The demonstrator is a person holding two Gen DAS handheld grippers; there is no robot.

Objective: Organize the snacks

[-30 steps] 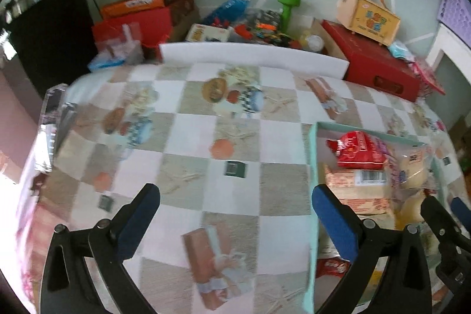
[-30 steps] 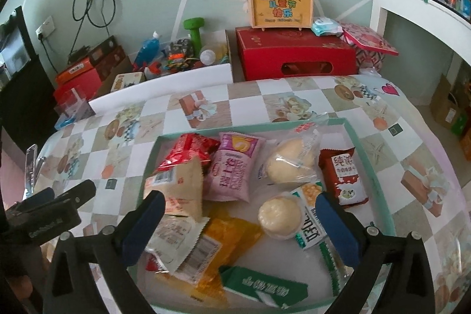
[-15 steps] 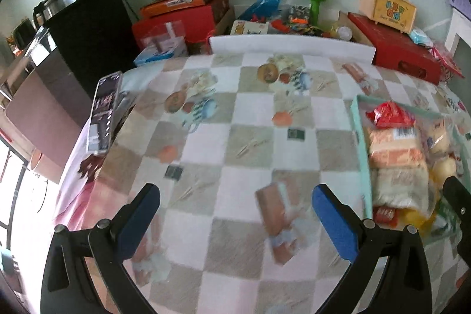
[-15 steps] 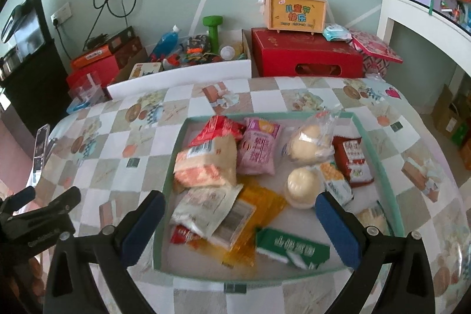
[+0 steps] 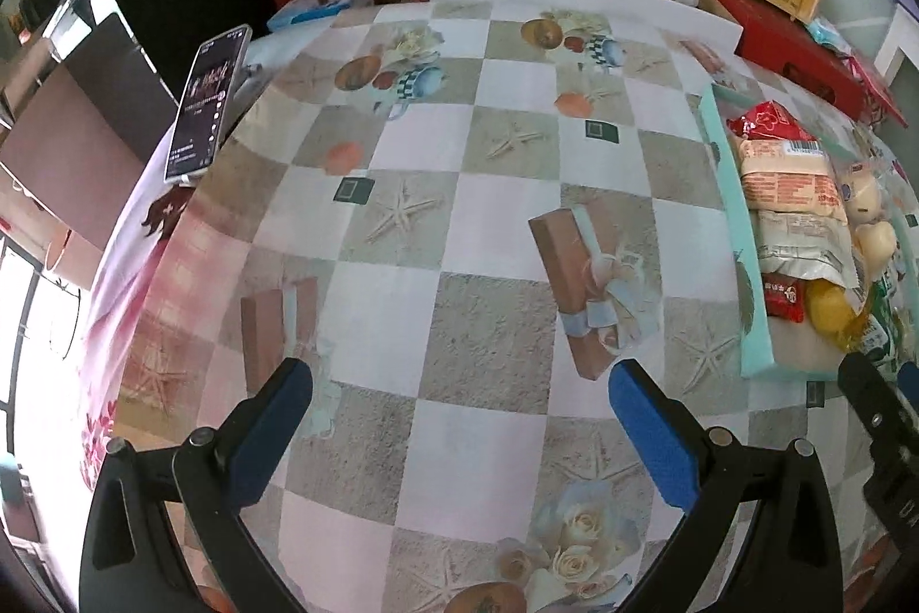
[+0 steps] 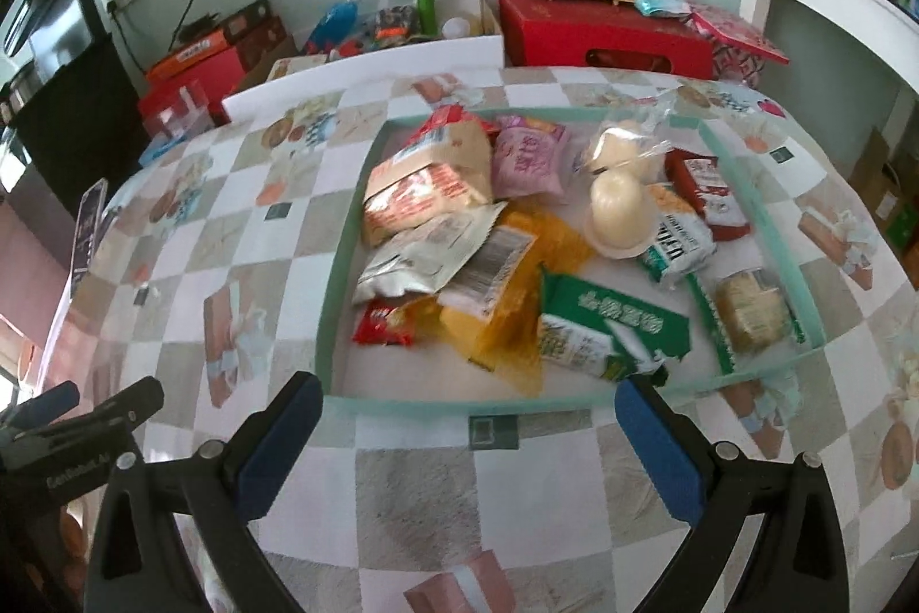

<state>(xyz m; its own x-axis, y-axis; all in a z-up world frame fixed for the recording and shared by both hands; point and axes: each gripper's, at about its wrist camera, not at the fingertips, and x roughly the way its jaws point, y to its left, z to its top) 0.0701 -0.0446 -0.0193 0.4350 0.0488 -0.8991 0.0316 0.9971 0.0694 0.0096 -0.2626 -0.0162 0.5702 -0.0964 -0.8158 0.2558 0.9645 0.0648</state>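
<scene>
- Your desk (image 5: pixel 488 234) carries a checked cloth printed with starfish, gift boxes and roses; it fills most of both views.
- The teal tray (image 6: pixel 339 268) sits on the desk's right part, holding all the snacks in a loose pile.
- In the tray, an orange-and-cream bread bag (image 6: pixel 425 182) lies at the back left, with a pink packet (image 6: pixel 525 159) just beside it.
- A silver wrapper (image 6: pixel 425 257) overlaps a yellow bag (image 6: pixel 517 303) near the middle.
- A green packet (image 6: pixel 609 326) lies at the front, touching the yellow bag.
- Two pale round buns (image 6: pixel 617 205) in clear wrap sit toward the back right; a dark red packet (image 6: pixel 709 193) lies just beside them.
- A small red sachet (image 6: pixel 382 323) rests at the front left; its print is too blurred to read.
- Your left hand-held gripper (image 5: pixel 459 417) hangs over bare cloth, left of the tray, jaws spread wide and holding nothing.
- Your right hand-held gripper (image 6: pixel 468 429) hovers at the tray's near rim, jaws likewise wide and empty.
- A phone (image 5: pixel 209 101) is propped at the desk's far left edge.
</scene>
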